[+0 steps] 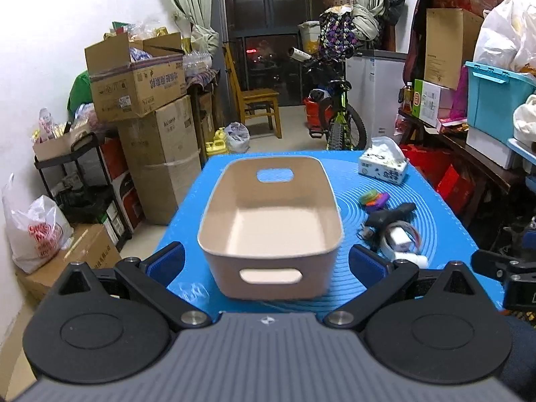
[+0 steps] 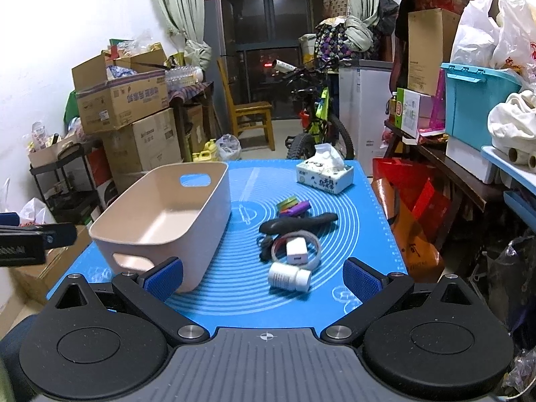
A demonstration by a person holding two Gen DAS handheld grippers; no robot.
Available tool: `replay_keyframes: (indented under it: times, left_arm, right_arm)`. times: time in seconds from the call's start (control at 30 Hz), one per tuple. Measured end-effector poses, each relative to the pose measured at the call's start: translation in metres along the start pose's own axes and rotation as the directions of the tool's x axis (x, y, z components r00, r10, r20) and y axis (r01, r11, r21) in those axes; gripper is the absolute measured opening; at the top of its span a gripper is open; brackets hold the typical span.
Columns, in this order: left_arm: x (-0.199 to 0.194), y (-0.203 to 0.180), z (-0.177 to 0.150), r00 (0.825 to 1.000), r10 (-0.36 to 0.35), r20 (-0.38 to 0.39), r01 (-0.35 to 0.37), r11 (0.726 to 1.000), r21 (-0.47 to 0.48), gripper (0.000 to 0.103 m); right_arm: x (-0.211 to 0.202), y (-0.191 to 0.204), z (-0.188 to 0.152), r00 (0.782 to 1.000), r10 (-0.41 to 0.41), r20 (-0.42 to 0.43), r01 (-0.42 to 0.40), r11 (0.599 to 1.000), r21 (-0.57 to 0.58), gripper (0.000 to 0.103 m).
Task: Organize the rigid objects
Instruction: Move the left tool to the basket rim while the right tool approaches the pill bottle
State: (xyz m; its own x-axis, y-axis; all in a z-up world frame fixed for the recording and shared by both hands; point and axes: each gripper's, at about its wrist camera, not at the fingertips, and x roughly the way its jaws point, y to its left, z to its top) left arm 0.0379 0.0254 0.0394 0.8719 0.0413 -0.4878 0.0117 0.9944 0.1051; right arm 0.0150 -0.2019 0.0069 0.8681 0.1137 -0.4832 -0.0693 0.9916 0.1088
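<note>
Both grippers spread, pink bin (image 1: 271, 234) empty

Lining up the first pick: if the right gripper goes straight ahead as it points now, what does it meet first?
Probably the white pill bottle, lying on its side on the blue mat between the open fingers of the right gripper. The white charger sits just beyond. Depth is uncertain.

Empty beige bin (image 2: 160, 221) left of small clutter (image 2: 294, 241)

Both wrist views look along the bench (image 1: 187, 207) toward the window at twelve o'clock, close above its near edge; both share the basket (image 2: 160, 214).
</note>
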Motion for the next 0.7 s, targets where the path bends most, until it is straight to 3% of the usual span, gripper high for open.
replay_keyframes:
  times: [0.17, 0.33, 0.63, 0.67, 0.7]
  left_arm:
    - [0.017, 0.007, 0.014, 0.999, 0.032, 0.036, -0.035, 0.997, 0.064, 0.102]
    - [0.041, 0.026, 0.027, 0.999, 0.028, 0.036, -0.029, 0.999, 0.041, 0.102]
    - [0.111, 0.055, 0.044, 0.995, -0.029, -0.098, 0.029, 1.0, -0.002, 0.101]
    - [0.121, 0.056, 0.046, 0.993, -0.026, -0.119, 0.026, 1.0, -0.001, 0.1]
    - [0.128, 0.057, 0.046, 0.991, -0.019, -0.131, 0.019, 1.0, -0.002, 0.091]
  right_arm:
    - [0.025, -0.002, 0.016, 1.0, -0.028, 0.011, 0.028, 1.0, 0.012, 0.101]
    - [0.056, 0.0, 0.026, 0.997, -0.074, 0.015, 0.074, 0.997, -0.012, 0.101]
    - [0.13, -0.002, 0.027, 0.993, -0.105, -0.059, 0.106, 0.994, 0.013, 0.101]
    - [0.138, -0.002, 0.026, 0.992, -0.107, -0.07, 0.109, 0.994, 0.02, 0.101]
    - [0.147, -0.004, 0.024, 0.991, -0.107, -0.081, 0.11, 0.993, 0.033, 0.101]
